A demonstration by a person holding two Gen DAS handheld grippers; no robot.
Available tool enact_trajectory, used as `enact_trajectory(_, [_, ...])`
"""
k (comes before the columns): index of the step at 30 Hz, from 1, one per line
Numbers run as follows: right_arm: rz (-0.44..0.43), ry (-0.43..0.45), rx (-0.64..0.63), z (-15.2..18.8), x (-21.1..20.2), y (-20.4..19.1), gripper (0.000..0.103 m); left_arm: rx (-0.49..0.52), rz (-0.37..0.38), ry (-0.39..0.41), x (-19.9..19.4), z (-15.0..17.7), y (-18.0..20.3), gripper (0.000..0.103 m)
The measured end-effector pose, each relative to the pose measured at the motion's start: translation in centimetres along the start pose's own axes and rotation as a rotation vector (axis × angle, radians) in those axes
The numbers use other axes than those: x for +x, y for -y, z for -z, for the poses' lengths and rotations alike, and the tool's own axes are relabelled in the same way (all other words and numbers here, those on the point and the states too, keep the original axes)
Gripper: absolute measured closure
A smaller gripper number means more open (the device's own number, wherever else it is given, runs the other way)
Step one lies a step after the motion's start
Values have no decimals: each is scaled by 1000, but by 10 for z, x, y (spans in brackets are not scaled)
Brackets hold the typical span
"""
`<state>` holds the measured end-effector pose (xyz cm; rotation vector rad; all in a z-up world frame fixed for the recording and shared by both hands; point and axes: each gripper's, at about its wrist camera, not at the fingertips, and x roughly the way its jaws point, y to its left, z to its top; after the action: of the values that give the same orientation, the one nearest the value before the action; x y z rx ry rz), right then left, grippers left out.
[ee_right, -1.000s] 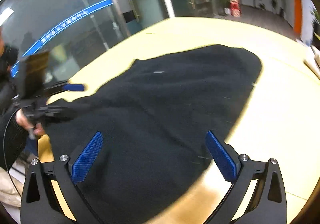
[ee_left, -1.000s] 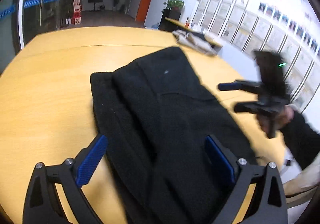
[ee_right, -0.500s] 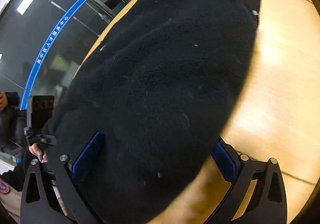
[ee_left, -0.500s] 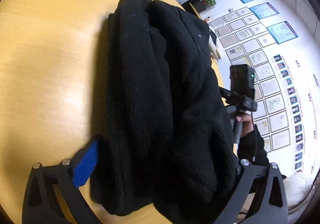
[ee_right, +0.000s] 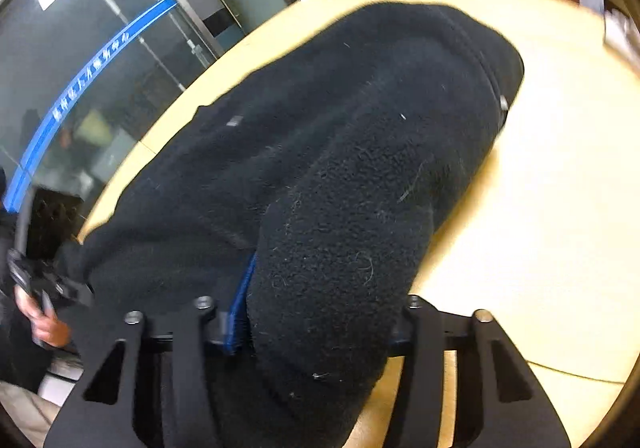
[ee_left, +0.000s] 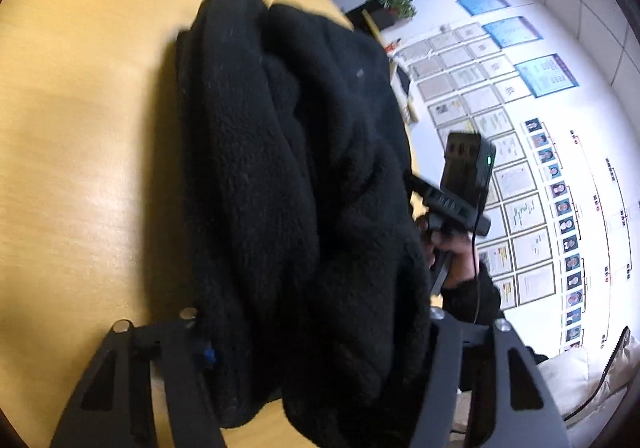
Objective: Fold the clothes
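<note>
A black fleece garment [ee_left: 280,175] lies bunched in thick folds on the round wooden table [ee_left: 80,127]. My left gripper [ee_left: 316,344] is shut on the near end of the fleece, which bulges between its jaws and hides the pads. In the right wrist view the same garment [ee_right: 340,167] stretches across the table [ee_right: 560,187], and my right gripper [ee_right: 316,324] is shut on a thick fold of it. The right gripper also shows in the left wrist view [ee_left: 460,199], held in a hand at the garment's right edge. The left gripper shows in the right wrist view [ee_right: 36,280] at the far left.
A light cloth pile [ee_right: 620,35] lies at the table's far right edge. A wall of framed papers [ee_left: 520,167] stands beyond the table on one side, glass doors [ee_right: 120,47] on the other. Bare tabletop surrounds the garment.
Both grippers went from open above the flat garment to closed on its near edge. The fleece has bunched up into thick folds between the jaws.
</note>
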<state>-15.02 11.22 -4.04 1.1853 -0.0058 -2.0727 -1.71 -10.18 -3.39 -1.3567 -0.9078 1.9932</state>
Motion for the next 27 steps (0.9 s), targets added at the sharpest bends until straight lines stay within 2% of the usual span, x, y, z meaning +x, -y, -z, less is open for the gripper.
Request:
enact_trajectory(5, [23,137,-21,-16,-17,-8,63,44,3,56,-7,-27,20,41])
enact_trajectory(9, [7,181,-21,-69,-19,4,62,107,-16,103,-11,-76,34,41])
enact_trajectory(14, [0,163,3,-136,19,36,61,93,-52,108,6,-153,6,40])
enact_trajectory(18, [23,59,38,-154,72,79,61,24,-106,67,36,-192,-39,40])
enact_trajectory(19, [35,34,40,-154,83,85,59,16,-97,66,40,-193,-45,37])
enact_trajectory(21, [14,42,58,-150,91,96,56,3,-72,68,45,-194,-56,34])
enact_trajectory(24, [48,45,60,-145,86,96,51,-14,-102,69,50,-197,-59,16])
enact_trajectory(25, [67,45,58,-143,84,95,45,-14,-133,76,49,-196,-55,8])
enact_trajectory(26, [85,45,55,-142,83,95,31,-14,-167,84,48,-194,-50,6])
enact_trajectory(27, [104,45,53,-140,81,94,23,-14,-201,92,47,-192,-45,5])
